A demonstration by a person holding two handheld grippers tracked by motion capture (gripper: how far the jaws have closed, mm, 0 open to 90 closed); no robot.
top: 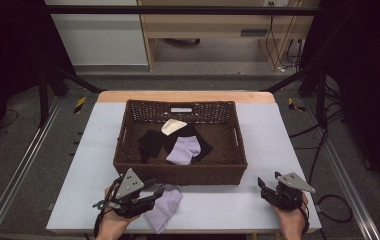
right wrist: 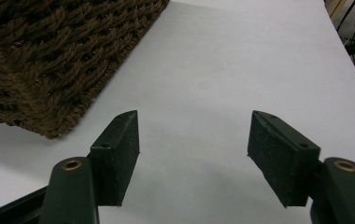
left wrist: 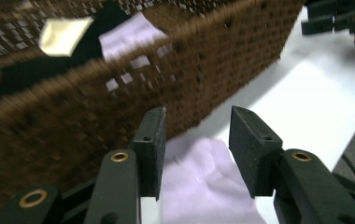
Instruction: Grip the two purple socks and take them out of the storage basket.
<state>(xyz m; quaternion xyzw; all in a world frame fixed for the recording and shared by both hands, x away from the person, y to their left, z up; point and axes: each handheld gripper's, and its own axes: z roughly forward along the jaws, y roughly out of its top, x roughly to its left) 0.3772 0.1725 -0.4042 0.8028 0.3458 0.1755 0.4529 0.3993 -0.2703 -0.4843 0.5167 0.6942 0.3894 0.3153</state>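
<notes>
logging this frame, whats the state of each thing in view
basket: upright on the table, holding socks
lilac sock in basket: folded, lying on black socks
black socks: lying in the basket
cream sock: lying near the back wall
lilac sock on table: flat, outside the basket, unheld
left tongs: open over that sock
right tongs: open, empty

Dim surroundings, motion-blurred left gripper view
</notes>
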